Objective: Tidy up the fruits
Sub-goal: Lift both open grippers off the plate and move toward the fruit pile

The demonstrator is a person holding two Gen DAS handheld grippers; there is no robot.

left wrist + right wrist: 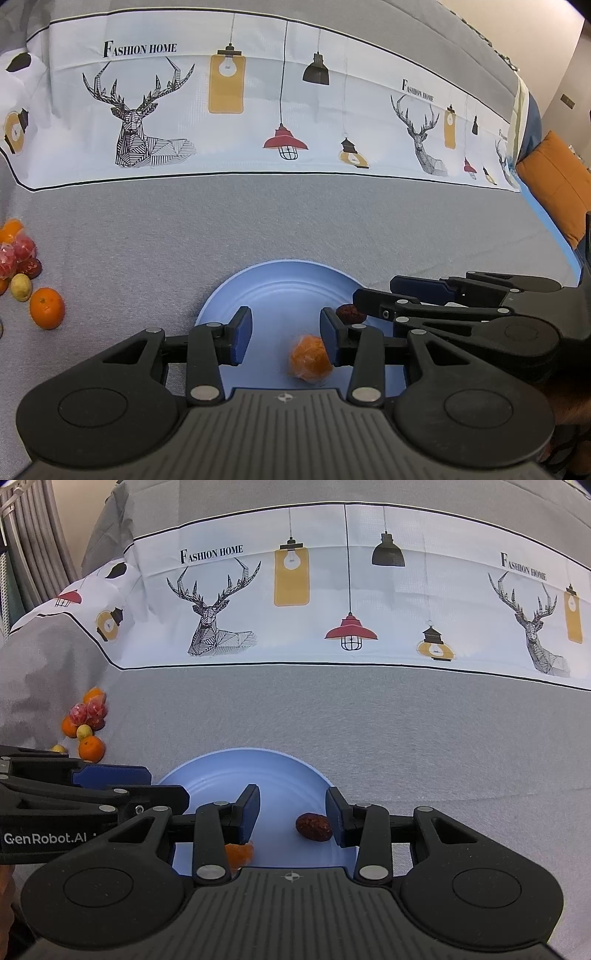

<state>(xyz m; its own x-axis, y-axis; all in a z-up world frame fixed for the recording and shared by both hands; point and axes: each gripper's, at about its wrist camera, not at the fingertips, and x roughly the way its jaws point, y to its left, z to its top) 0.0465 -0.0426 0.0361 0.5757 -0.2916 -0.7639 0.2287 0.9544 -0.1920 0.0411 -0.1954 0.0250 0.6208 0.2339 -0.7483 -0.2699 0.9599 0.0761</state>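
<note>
A light blue plate (pixel 280 280) (pixel 221 771) lies on the grey cloth. On it are a peeled-looking orange fruit (pixel 309 357) and a dark red date (pixel 314 827) (pixel 351 313). My left gripper (pixel 286 325) hangs open over the plate, with the orange fruit just inside its right finger and not pinched. My right gripper (pixel 291 805) is also open above the plate, and the date lies loose beside its right finger. In the right wrist view the orange fruit (pixel 240 853) is half hidden behind the left finger.
A pile of loose fruit (pixel 22 258) (pixel 88 720), oranges, red and yellow pieces, sits at the far left of the cloth, with one orange (pixel 47 308) nearest. A white printed band (pixel 280 110) crosses the back. An orange cushion (pixel 554 192) is at the right edge.
</note>
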